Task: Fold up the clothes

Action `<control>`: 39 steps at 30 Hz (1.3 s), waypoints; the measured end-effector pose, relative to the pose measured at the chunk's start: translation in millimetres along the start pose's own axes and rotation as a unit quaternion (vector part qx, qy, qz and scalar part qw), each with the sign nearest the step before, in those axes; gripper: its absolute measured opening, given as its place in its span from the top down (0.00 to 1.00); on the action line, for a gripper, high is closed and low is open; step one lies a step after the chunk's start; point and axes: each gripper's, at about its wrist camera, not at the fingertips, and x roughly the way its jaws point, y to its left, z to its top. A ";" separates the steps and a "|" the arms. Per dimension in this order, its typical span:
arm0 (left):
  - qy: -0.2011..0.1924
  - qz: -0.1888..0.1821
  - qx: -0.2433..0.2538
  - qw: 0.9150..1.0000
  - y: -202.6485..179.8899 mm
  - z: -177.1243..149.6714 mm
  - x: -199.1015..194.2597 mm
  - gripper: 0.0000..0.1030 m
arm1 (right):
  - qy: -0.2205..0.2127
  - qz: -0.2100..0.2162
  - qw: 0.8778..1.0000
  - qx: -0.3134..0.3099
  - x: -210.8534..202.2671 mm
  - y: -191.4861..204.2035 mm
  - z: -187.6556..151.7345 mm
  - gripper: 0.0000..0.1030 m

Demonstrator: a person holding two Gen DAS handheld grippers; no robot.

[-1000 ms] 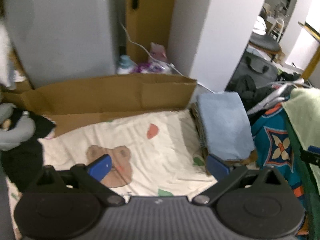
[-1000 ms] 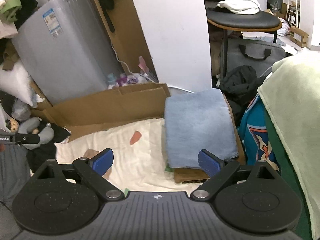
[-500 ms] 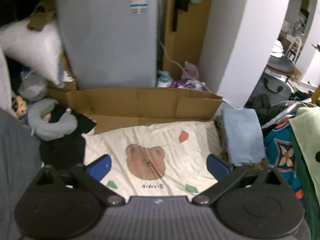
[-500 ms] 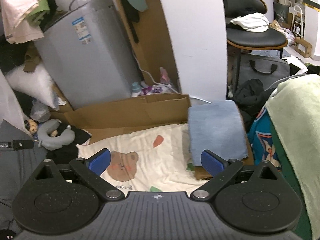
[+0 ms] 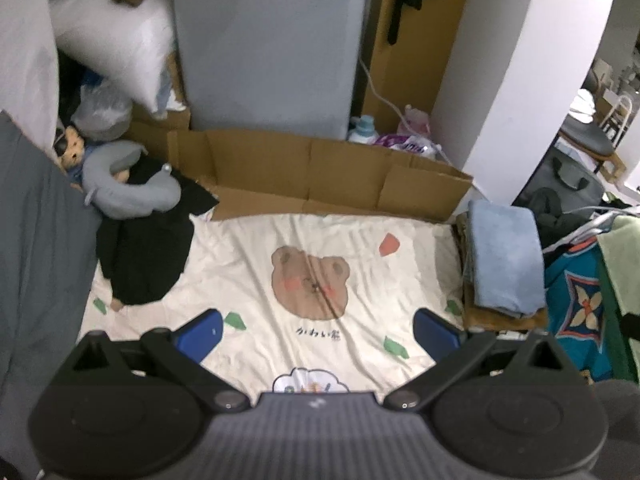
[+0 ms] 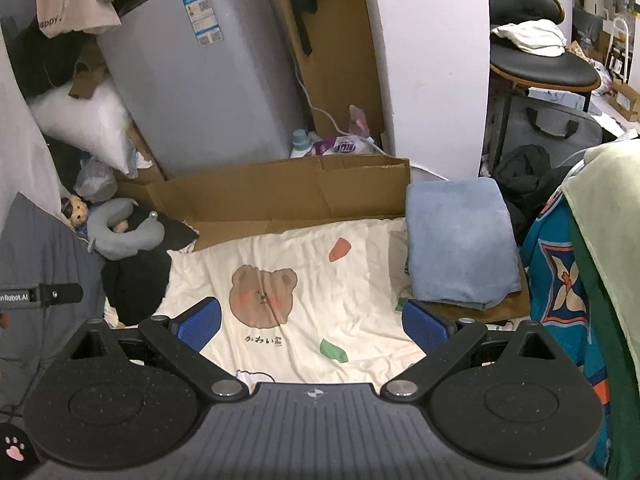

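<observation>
**Both grippers held wide over the bear sheet, nothing gripped**

The left gripper point(image 5: 318, 330) and the right gripper point(image 6: 312, 322) both hang above the cream bear-print sheet point(image 5: 248, 268), each with its jaws spread well apart and empty. The sheet's near edge runs under the gripper bodies and is cut off in both views, so how far it extends toward me cannot be seen. A cloud-shaped print at that edge is half hidden.

The clothes lie around the sheet. A black garment point(image 5: 144, 256) is heaped on its left corner, partly under a grey neck pillow point(image 5: 132, 196); its shape is hard to make out. On the right, a folded light-blue cloth point(image 6: 460, 240) tops a small stack, and only brown edges of what lies beneath show. Further right hang a teal patterned garment point(image 6: 560, 280) and a pale green cloth point(image 6: 608, 216), both cut by the frame.

Writing: under the brown bear face point(image 6: 262, 296) is a short line of dark characters, too small to read surely. A black strap point(image 6: 40, 294) at the left edge of the right wrist view reads "nRobot.AI", its start cut off. A beige cloth point(image 6: 72, 4) draped above the grey appliance point(image 6: 208, 80) shows "appy.". The appliance's blue label point(image 6: 202, 20) is illegible. A flattened cardboard box point(image 5: 312, 176) stands behind the sheet.
</observation>
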 end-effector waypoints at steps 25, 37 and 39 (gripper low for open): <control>0.024 0.035 -0.020 0.999 5.6 -60.5 60.9 0.01 | 0.019 -0.003 1.000 0.021 21.9 -11.4 -27.6 0.03; 0.027 0.029 -0.019 0.999 6.3 -58.0 66.3 0.01 | 0.024 0.003 0.999 0.030 22.6 -16.0 -27.8 0.03; 0.027 0.032 -0.020 0.999 6.5 -58.0 66.7 0.01 | 0.025 0.003 0.999 0.030 23.1 -15.9 -27.7 0.03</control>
